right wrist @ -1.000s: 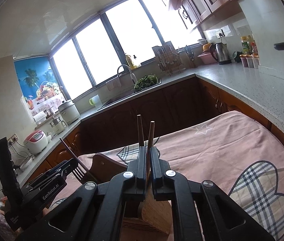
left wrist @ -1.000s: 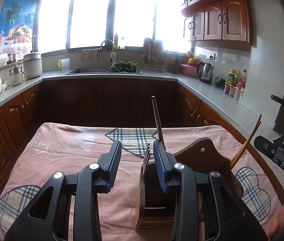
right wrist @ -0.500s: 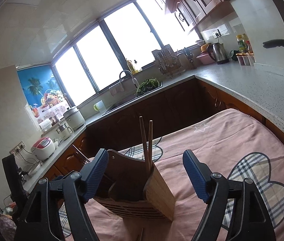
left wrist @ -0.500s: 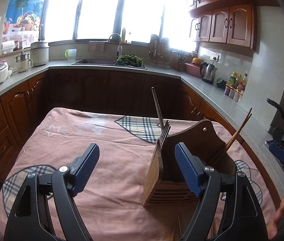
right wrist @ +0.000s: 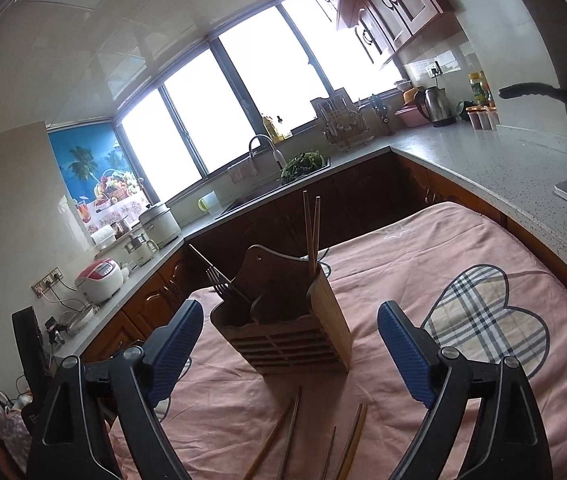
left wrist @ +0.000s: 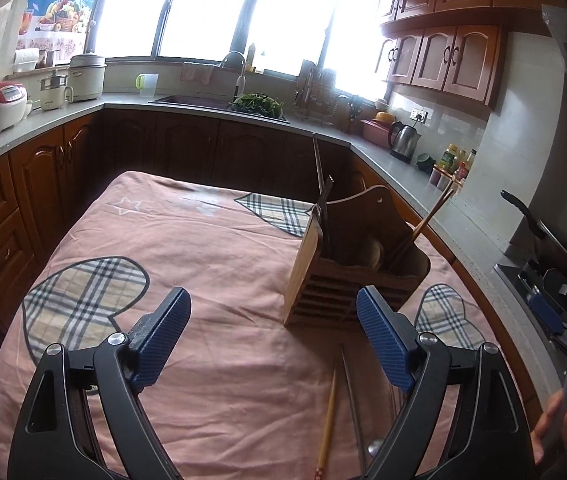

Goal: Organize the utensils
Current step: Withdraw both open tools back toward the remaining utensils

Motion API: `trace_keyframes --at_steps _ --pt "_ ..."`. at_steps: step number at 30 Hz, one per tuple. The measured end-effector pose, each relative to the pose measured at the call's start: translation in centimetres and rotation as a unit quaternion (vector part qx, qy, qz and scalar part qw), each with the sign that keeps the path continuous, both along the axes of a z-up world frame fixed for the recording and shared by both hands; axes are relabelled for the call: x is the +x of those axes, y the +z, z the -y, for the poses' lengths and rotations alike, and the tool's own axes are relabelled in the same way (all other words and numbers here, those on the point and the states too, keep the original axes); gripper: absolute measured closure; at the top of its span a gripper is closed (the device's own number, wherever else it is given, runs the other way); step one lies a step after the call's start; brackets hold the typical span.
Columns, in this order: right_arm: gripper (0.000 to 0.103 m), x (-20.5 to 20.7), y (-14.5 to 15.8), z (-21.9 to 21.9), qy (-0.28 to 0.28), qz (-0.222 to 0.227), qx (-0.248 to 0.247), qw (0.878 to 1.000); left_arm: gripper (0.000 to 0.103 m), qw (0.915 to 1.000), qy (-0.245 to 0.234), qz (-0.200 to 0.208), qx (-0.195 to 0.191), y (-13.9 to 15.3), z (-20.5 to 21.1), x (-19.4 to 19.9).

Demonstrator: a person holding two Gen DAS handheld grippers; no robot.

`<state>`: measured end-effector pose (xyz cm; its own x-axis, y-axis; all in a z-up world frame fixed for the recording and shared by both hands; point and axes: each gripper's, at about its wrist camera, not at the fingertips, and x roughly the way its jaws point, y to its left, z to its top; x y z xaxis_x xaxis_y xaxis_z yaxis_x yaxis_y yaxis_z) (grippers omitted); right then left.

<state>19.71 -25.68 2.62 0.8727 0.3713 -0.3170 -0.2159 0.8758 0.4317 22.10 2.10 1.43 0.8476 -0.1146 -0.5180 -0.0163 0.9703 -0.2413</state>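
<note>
Both grippers hang empty, so the step in hand looks like picking the next utensil. The left gripper [left wrist: 273,340] and right gripper [right wrist: 289,350] are spread wide. The wooden holder [right wrist: 287,332] stands on the cloth-covered counter [left wrist: 211,248] just ahead, already holding a fork [right wrist: 223,284] and chopsticks [right wrist: 310,232]. Loose chopsticks [left wrist: 327,420] lie below the grippers; the next move calls for lowering onto one.

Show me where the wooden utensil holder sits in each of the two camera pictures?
Left wrist view: wooden utensil holder right of centre, beyond the right-hand blue pad.
Right wrist view: wooden utensil holder near centre, between the open jaws.
Shared landmark: the sink faucet under the window.
</note>
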Motion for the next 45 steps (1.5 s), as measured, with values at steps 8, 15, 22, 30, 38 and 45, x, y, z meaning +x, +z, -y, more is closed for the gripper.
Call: trace_keyframes --at_steps 8,15,22,30,38,45 --pt "0.012 -3.9 -1.9 0.9 -0.006 -0.036 0.004 0.999 0.016 0.9994 -0.006 -0.032 -0.012 -2.2 -0.4 -4.0" --pt "0.012 -6.1 -3.9 1.4 -0.015 -0.063 0.000 0.998 0.016 0.9982 -0.002 -0.057 -0.017 -4.1 -0.9 -6.1" --pt "0.012 -7.1 -5.6 1.4 -0.015 -0.082 -0.008 0.997 0.016 0.9976 -0.004 -0.068 -0.016 -5.0 -0.8 -6.9" --pt "0.012 -7.3 -6.4 1.0 -0.012 -0.090 -0.013 0.996 0.016 0.9968 -0.013 -0.078 -0.010 -5.5 -0.1 -6.8" --pt "0.013 -6.3 -7.4 0.8 -0.006 -0.106 -0.018 0.994 0.016 0.9947 -0.030 -0.098 -0.005 -6.4 0.9 -5.2" --pt "0.021 -4.2 -8.2 0.4 -0.001 -0.124 -0.033 0.992 0.016 0.9916 -0.055 -0.117 0.010 -7.3 2.3 -3.1"
